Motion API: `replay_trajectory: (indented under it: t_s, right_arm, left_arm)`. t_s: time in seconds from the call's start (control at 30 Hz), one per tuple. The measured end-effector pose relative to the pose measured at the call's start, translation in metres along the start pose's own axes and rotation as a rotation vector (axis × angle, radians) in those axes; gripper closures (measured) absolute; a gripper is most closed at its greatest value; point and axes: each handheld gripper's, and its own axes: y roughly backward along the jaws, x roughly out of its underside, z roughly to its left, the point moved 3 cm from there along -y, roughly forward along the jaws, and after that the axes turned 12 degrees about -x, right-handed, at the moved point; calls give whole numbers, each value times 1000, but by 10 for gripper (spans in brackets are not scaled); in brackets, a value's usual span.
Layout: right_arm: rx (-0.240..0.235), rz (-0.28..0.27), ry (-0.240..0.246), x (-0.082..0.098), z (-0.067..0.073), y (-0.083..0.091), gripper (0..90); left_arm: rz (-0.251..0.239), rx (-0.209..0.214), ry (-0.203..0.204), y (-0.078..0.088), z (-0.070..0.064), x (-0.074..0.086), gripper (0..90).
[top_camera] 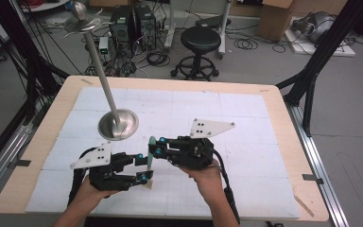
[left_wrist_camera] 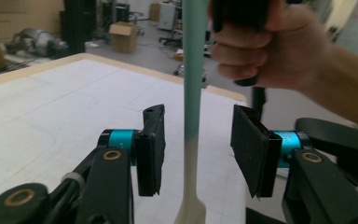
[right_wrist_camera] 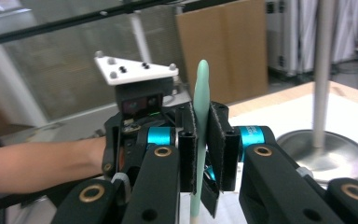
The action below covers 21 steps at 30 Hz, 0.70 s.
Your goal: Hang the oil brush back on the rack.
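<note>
My right gripper [top_camera: 154,147] clamps its jaws on the upright green-handled spatula [top_camera: 150,158], its pale blade end low over the tabletop [top_camera: 246,118]. My left gripper [top_camera: 142,168] has its jaws parted either side of the handle, not touching.

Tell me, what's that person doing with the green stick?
A person holds a tool in each hand over the table. The right tool is shut on an upright green stick. The left tool stands open around its lower part, pads clear of it. It looks like a hand-over from left to right. A metal stand waits nearby.
</note>
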Motion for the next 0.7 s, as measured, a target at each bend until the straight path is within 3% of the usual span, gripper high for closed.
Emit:
replay_trajectory:
  t_s: [0.13,0.23,0.33,0.37,0.5,0.6,0.7]
  right_arm:
    - [-57,-4,15,4,0,-1,829]
    - [-81,0,9,6,1,-4,829]
    - [-68,-10,5,6,0,-4,818]
    - [-59,-20,4,6,0,-4,745]
    - [16,-102,20,3,1,6,555]
    - [87,-135,45,4,5,20,460]
    - [213,-125,76,11,9,38,334]
  left_arm:
    - [11,18,7,-2,1,1,646]
    - [11,24,6,-3,1,2,747]
    - [3,10,-5,-3,1,1,830]
    - [3,2,-7,-3,2,1,833]
    - [-1,-47,-13,-1,6,0,835]
    - [-3,-91,-3,1,11,-1,836]
    - [-12,-146,15,5,19,-5,837]
